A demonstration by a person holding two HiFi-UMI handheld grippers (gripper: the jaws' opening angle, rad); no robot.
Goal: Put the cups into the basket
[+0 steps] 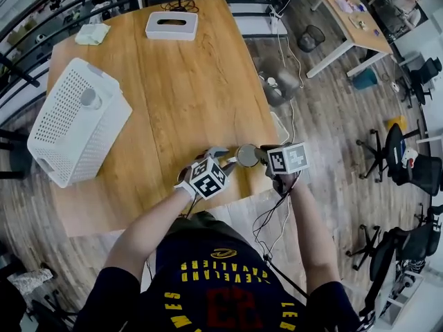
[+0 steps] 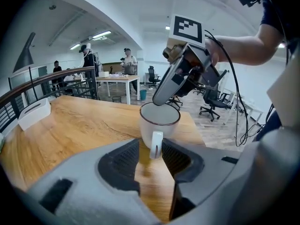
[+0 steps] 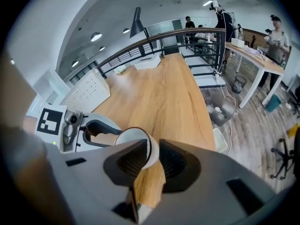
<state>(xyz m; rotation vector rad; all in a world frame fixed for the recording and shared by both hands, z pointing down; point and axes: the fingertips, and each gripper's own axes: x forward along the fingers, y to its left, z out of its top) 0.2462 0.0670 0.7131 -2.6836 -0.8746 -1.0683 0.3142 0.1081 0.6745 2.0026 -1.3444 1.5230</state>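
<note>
Your right gripper (image 3: pixel 153 153) is clamping the cup (image 3: pixel 129 136) by its rim. One pad is sitting inside the white wall and the other outside, on the side away from the handle (image 2: pixel 156 144). Your left gripper (image 2: pixel 155 162) is standing with its jaws apart. The handle is pointing straight at it and sitting between the jaw tips (bare wood is showing beside the handle, so nothing is being squeezed there).

The cup is standing upright on the bench (image 1: pixel 187 95), close to its near edge, with your two grippers meeting over it from either side.

The white perforated basket (image 1: pixel 69 126) is sitting well apart from the cup, at the bench's left side as you are looking down. A round grey shape is showing near the basket's top (I cannot tell whether it is another cup). At the far end, a white tissue box (image 1: pixel 171 25) and a pale cloth (image 1: pixel 92 33) are lying near each other.
</note>
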